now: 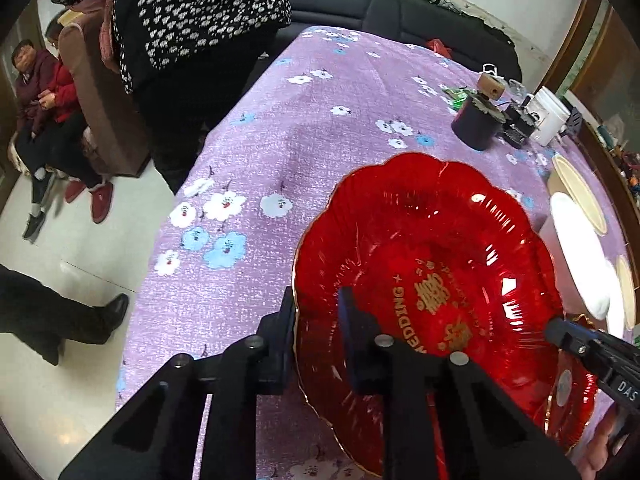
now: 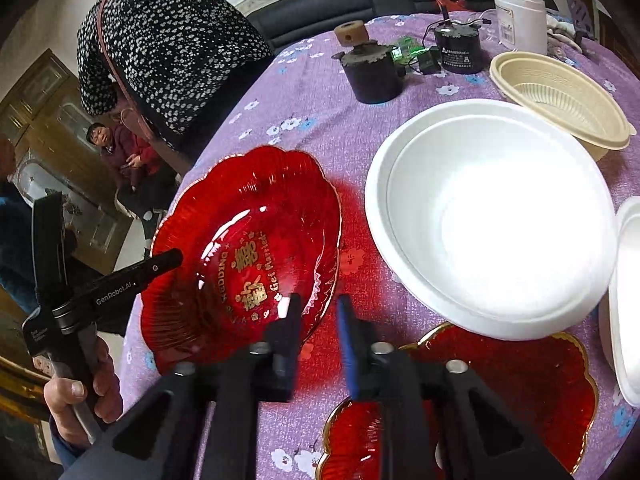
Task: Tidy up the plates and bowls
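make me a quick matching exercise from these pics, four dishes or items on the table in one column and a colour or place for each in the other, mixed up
Column one:
1. lifted wedding plate
2. large foam bowl
3. ribbed plastic bowl
4. second red plate

Column two:
A. beige, behind the white bowl
B. red with gold lettering, its rim between the left tool's fingers
C. white, middle of the purple tablecloth
D. flat on the cloth, its far edge hidden behind the white bowl, right under the right tool

Pairs: 1-B, 2-C, 3-A, 4-D
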The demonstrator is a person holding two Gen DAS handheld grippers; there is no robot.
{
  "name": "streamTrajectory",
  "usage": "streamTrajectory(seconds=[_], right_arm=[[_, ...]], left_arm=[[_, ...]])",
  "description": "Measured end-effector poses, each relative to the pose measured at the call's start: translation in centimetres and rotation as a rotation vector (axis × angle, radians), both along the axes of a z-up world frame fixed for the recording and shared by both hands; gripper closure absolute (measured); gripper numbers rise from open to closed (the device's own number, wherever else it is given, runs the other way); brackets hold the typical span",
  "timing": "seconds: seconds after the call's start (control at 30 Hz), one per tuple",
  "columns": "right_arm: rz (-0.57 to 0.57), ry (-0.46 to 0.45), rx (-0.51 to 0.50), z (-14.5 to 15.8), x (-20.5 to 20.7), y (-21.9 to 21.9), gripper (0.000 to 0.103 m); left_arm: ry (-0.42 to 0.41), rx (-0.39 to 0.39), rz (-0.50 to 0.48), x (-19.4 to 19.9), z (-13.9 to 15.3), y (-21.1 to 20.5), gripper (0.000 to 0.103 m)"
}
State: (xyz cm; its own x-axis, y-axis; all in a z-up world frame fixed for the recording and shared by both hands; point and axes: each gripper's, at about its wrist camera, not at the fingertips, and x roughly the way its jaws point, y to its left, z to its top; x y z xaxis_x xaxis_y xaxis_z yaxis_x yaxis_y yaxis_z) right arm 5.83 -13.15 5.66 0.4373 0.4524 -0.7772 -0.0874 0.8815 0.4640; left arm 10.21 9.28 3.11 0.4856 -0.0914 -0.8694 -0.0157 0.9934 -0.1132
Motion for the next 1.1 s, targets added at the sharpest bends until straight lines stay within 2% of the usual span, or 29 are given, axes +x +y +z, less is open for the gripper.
streamTrajectory(seconds=[0.13, 0.47, 1.1], right_arm=[[0.005, -0.026, -0.029, -0.1, 0.4, 0.3, 0.088], [0.025, -0.026, -0.023, 0.0, -0.8, 0.5, 0.088], [0.117, -0.053, 0.002, 0.3, -7.0, 1.4, 0.088]], left_arm=[[-0.004, 0.007, -0.002, -0.3, 0.2, -0.2, 0.084], [-0.021, 0.005, 0.007, -2.9, 0.9, 0.3, 0.084], [-0.044, -0.011, 0.061, -11.0, 0.7, 1.4, 0.083]])
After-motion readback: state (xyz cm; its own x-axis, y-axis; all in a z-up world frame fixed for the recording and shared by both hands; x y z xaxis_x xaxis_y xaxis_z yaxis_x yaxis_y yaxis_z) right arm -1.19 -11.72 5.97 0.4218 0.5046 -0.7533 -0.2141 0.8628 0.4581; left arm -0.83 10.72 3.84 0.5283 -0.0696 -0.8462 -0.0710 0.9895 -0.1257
